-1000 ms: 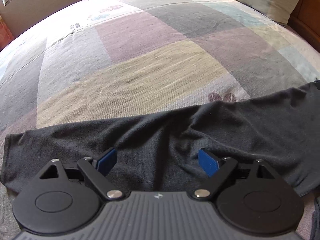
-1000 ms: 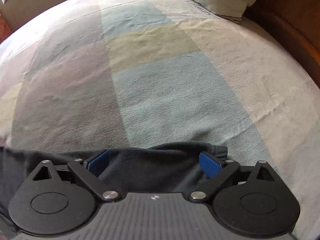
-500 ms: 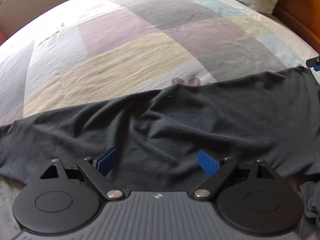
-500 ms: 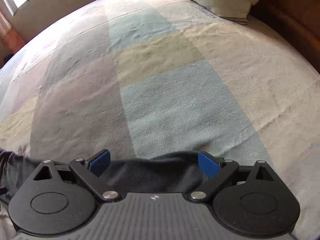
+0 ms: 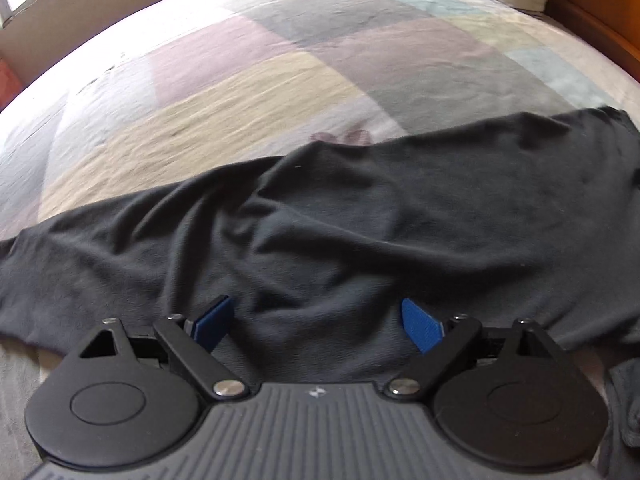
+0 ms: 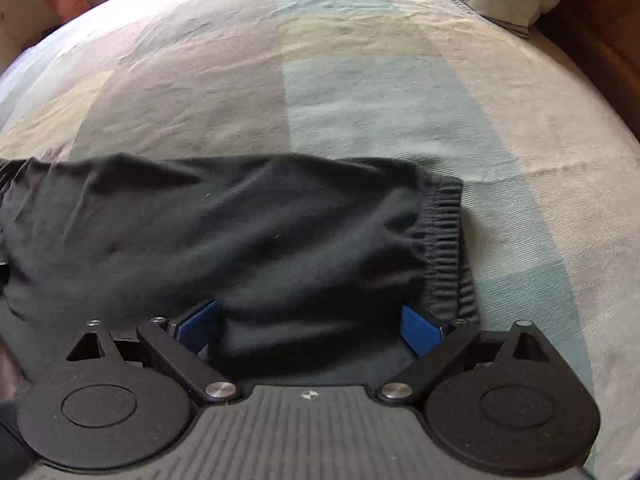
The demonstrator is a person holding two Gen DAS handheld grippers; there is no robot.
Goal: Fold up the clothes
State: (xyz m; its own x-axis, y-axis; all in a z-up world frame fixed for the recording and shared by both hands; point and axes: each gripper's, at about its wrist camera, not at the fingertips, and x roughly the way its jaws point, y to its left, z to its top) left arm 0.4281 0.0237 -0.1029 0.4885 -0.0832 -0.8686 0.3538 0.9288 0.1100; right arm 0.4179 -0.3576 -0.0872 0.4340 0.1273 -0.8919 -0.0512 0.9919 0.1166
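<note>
While both tilt steeply down, left gripper point(image 5: 316, 322) widens and right gripper point(image 6: 310, 326) gapes above dark trousers point(image 6: 240, 232).

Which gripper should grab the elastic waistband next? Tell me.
Probably the right gripper: the ribbed waistband lies just beyond its right finger. The left gripper, jaws opening, sits over the plain middle of the dark garment.

Each tool point(image 5: 316, 322) point(image 6: 309, 326) has blue finger pads, black linkage arms with silver screws, round black discs and a ribbed grey housing.
</note>
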